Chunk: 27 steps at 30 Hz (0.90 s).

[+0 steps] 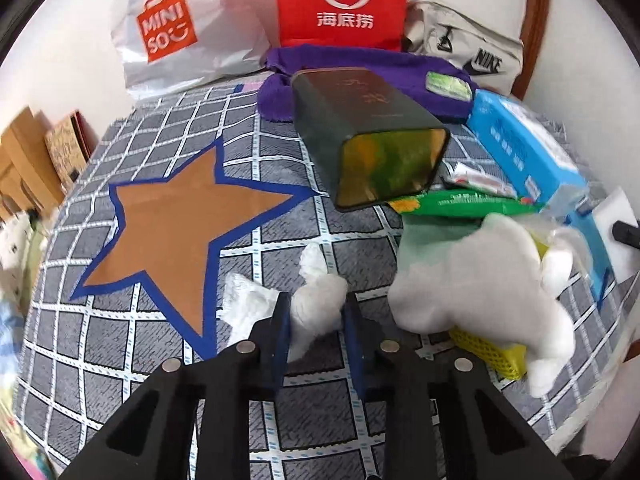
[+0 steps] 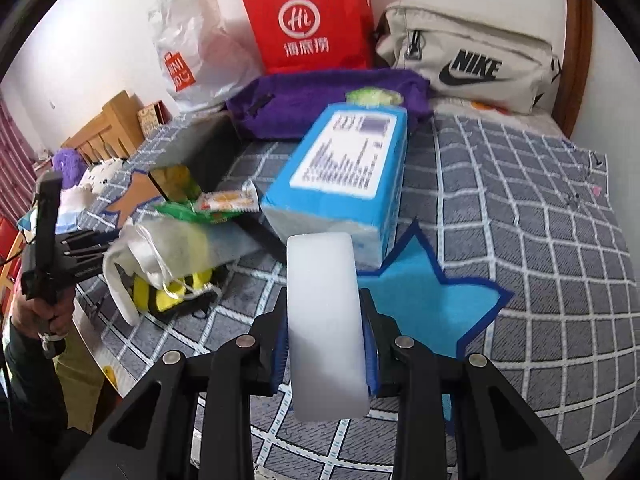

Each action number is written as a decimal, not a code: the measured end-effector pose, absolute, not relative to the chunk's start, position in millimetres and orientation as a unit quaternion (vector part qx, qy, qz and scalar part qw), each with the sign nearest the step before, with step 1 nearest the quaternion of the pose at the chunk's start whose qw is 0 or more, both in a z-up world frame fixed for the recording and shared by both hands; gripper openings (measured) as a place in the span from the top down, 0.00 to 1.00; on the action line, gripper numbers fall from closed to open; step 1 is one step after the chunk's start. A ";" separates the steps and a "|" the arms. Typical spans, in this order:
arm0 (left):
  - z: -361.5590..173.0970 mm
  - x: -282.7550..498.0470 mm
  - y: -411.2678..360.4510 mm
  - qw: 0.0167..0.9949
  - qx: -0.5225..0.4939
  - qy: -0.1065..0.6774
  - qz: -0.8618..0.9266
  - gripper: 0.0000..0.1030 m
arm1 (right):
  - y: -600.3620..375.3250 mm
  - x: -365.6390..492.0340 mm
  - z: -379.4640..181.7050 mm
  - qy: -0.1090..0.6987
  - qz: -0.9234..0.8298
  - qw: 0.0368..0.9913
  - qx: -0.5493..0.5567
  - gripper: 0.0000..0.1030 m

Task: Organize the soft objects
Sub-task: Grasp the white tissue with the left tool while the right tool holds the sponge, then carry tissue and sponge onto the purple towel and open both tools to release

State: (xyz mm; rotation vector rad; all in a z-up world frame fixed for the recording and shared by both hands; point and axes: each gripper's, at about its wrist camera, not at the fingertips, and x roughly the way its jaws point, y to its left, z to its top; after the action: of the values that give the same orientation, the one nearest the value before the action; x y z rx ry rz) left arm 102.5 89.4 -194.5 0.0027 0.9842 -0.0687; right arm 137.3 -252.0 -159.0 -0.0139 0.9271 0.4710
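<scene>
Left gripper (image 1: pixel 314 316): jaws closed on a crumpled white tissue wad (image 1: pixel 316 304), just above the checked grey bedspread (image 1: pixel 160 344), beside the brown star patch (image 1: pixel 176 232).
Right gripper (image 2: pixel 326 344): jaws clamp a white rectangular sponge block (image 2: pixel 324 320), long axis along the fingers, over the blue star patch (image 2: pixel 424 300).
Look: both soft, compressible.

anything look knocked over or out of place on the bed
The dark tin lies tipped on its side with its open mouth facing out, leaning over the green packet. The blue box sits tilted on the same heap rather than flat. Nothing appears spilled.
</scene>
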 end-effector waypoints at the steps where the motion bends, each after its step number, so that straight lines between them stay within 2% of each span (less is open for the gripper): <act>1: -192.5 102.5 93.4 0.881 -0.007 0.472 -0.030 0.78 | -252.6 138.0 -154.9 0.439 0.227 0.869 -0.006 0.70; 13: -136.4 112.9 102.7 0.900 -0.043 0.433 -0.026 0.78 | -253.0 159.9 -124.4 0.420 0.225 0.879 -0.005 0.70; 27: -98.0 154.3 89.5 0.902 -0.080 0.423 -0.036 0.78 | -251.1 203.0 -94.5 0.395 0.234 0.889 0.005 0.70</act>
State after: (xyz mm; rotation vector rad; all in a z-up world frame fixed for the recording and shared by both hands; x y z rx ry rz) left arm 154.3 89.5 -98.0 -0.1657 0.8746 -0.0741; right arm 203.0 -251.1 -94.5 0.0114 0.8205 0.4854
